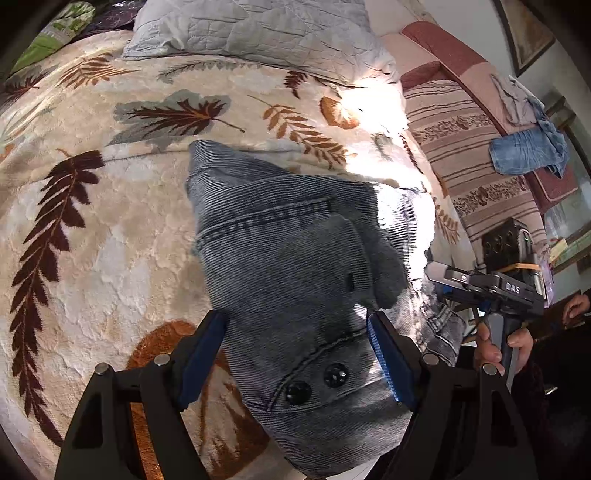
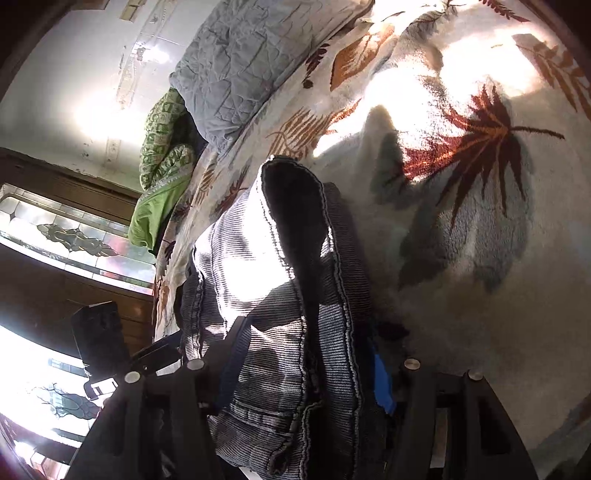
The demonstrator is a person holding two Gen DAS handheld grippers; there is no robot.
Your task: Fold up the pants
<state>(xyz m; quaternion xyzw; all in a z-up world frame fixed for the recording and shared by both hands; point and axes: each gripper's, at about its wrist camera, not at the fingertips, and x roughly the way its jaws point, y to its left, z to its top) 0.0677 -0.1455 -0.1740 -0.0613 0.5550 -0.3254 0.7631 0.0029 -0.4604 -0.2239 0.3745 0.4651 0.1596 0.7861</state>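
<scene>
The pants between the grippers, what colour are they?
Washed grey-blue denim pants with two dark buttons; clearest in the left wrist view.

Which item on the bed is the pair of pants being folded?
Start at the leaf-print blanket covering the bed. In its middle lies a bundle of grey ribbed denim, the pants, with two black buttons on the waistband. The grey quilt at the bed's far end is smooth and pale; the blue jeans hang off the bed.
</scene>
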